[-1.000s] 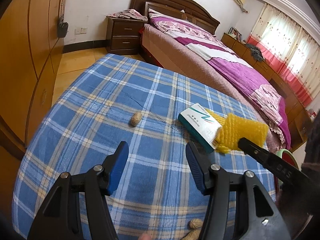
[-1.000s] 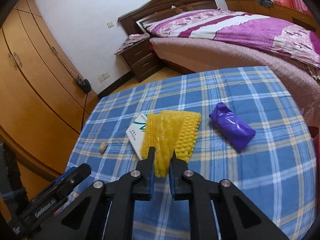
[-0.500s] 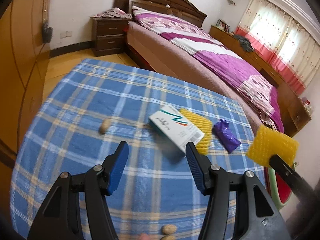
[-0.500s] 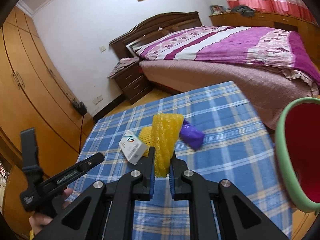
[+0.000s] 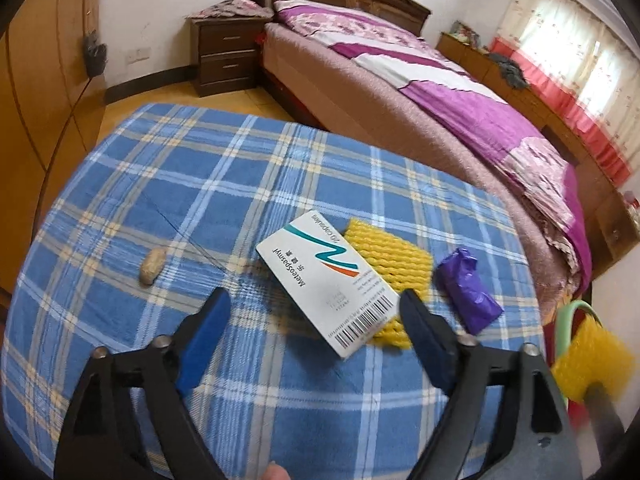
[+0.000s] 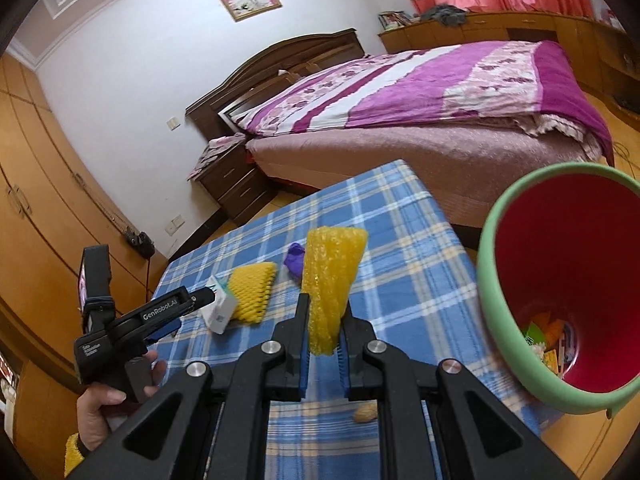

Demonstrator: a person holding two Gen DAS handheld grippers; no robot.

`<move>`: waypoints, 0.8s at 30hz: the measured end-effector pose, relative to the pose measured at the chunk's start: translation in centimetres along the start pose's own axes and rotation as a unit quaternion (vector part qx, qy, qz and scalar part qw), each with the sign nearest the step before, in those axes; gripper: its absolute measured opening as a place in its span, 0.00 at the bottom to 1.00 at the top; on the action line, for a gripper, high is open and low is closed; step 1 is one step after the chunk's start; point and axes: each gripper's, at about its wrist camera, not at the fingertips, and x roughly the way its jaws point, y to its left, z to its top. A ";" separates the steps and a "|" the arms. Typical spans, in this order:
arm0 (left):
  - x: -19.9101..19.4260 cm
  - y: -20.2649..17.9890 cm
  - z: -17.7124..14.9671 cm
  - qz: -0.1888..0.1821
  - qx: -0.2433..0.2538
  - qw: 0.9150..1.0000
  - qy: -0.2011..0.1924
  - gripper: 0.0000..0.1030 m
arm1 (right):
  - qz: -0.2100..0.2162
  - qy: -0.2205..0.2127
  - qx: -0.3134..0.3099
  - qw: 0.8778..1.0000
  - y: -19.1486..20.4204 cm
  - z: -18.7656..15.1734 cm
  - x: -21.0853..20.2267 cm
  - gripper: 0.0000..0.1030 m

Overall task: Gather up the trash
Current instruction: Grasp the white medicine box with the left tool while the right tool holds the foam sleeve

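Jaws on the right gripper (image 6: 323,346) pinch the yellow foam net (image 6: 331,282), now carried off the table (image 5: 256,184) toward the bin (image 6: 532,376), probably near dropping; left gripper (image 5: 314,320) gapes over the medicine box (image 5: 326,278).

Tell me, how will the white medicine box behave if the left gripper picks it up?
The white medicine box is probably light and fairly stiff, being thin cardboard. It lies flat, partly over the yellow foam net, so it may slide before the open left gripper closes.

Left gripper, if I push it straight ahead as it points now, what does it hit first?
Most likely the white medicine box. It lies on the tablecloth just ahead of the open left gripper, toward its right finger and over the yellow foam net. Depth is hard to judge.
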 end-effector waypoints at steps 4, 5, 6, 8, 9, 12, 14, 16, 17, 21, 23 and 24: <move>1.3 0.0 0.2 0.013 -0.012 1.000 0.008 0.88 | -0.001 0.003 0.011 1.000 -1.1 -0.1 0.4 0.13; 1.5 0.0 0.2 0.016 -0.013 1.000 0.009 0.88 | 0.000 0.004 0.014 1.000 -1.2 -0.1 0.6 0.13; 1.8 -0.1 0.3 0.019 -0.014 1.000 0.011 0.88 | 0.000 0.005 0.017 1.000 -1.4 -0.1 0.7 0.13; 2.3 -0.3 0.4 0.022 -0.016 1.000 0.011 0.88 | 0.001 0.007 0.022 1.000 -1.9 -0.2 0.9 0.13; 2.4 -0.4 0.4 0.022 -0.016 1.000 0.011 0.88 | 0.002 0.007 0.024 1.000 -2.1 -0.2 1.0 0.13; 2.6 -0.7 0.5 0.022 -0.015 1.000 0.006 0.88 | 0.002 0.008 0.029 1.000 -2.5 -0.3 1.0 0.13; 2.8 -1.0 0.6 0.022 -0.012 1.000 0.004 0.88 | 0.002 0.009 0.032 0.999 -2.7 -0.3 1.0 0.13; 3.0 -1.2 0.6 0.020 -0.013 1.000 0.006 0.88 | 0.002 0.009 0.035 0.999 -3.0 -0.4 1.0 0.13; 3.1 -1.2 0.5 0.014 -0.015 1.000 0.009 0.88 | 0.002 0.009 0.037 0.999 -3.2 -0.4 1.0 0.13; 3.6 -1.3 0.0 0.018 -0.016 1.000 0.018 0.77 | 0.001 0.009 0.041 0.999 -3.4 -0.6 0.9 0.13; 3.5 -1.4 -0.2 0.020 -0.009 1.000 0.014 0.69 | 0.001 0.008 0.042 0.999 -3.6 -0.6 0.8 0.13; 3.4 -1.4 -0.3 0.021 -0.006 1.000 0.009 0.64 | 0.000 0.007 0.043 0.999 -3.6 -0.6 0.7 0.13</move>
